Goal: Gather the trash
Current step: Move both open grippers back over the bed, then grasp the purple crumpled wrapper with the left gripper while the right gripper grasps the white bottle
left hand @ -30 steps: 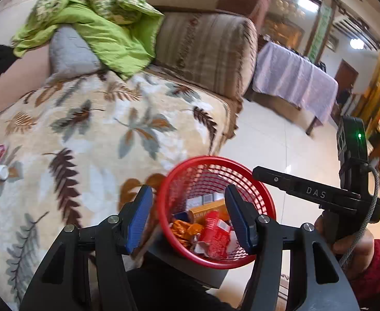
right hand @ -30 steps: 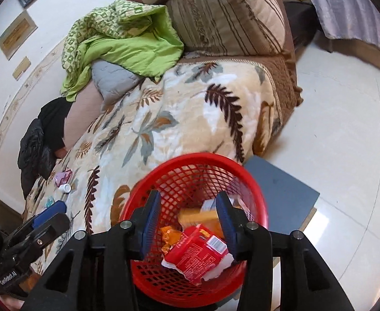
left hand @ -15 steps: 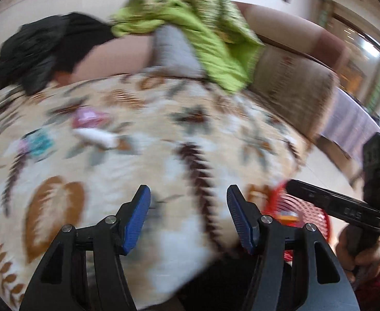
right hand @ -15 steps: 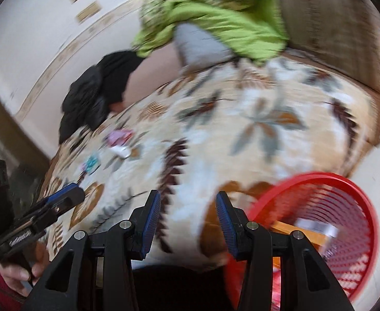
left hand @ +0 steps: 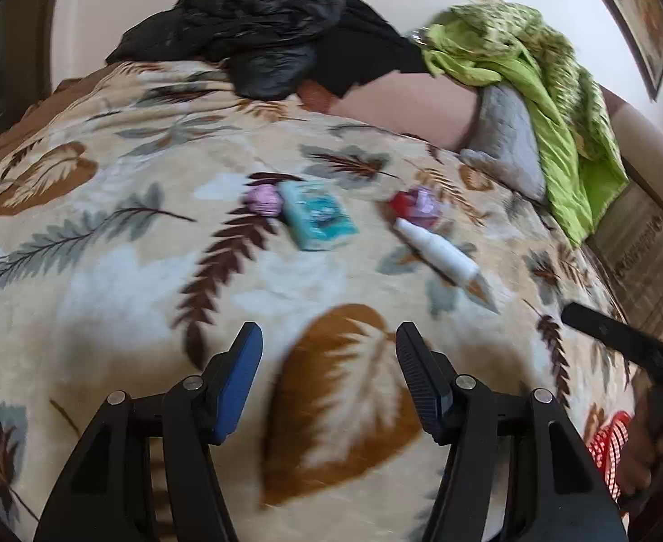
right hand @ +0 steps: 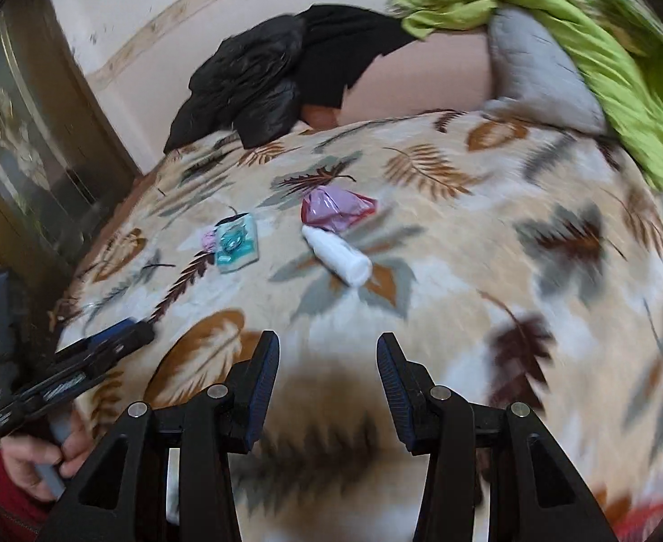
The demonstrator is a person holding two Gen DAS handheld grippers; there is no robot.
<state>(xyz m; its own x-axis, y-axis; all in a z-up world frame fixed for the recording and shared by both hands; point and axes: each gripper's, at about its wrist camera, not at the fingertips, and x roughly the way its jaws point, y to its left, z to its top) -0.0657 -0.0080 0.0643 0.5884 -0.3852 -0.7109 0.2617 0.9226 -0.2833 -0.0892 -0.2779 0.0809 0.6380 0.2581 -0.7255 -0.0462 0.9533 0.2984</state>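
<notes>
Trash lies on the leaf-patterned blanket (left hand: pixel 105 280): a teal packet (left hand: pixel 317 221), a small pink wrapper (left hand: pixel 264 199) to its left, a red and purple wrapper (left hand: pixel 417 203) and a white tube (left hand: pixel 439 255). The right wrist view shows the same teal packet (right hand: pixel 236 244), red and purple wrapper (right hand: pixel 336 207) and white tube (right hand: pixel 338 255). My left gripper (left hand: pixel 329 357) is open and empty, short of the trash. My right gripper (right hand: pixel 328 361) is open and empty too. The red basket (left hand: pixel 609 456) peeks in at the lower right of the left wrist view.
A black jacket (left hand: pixel 263 40) lies at the back of the sofa. A green quilt (left hand: pixel 552 104) and a grey cushion (left hand: pixel 507 149) are at the back right. A dark wooden cabinet (right hand: pixel 19 144) stands to the left of the sofa.
Both grippers have swung left from over the red basket to the sofa blanket. The trash pieces now sit ahead of both. Both stay open and empty.
</notes>
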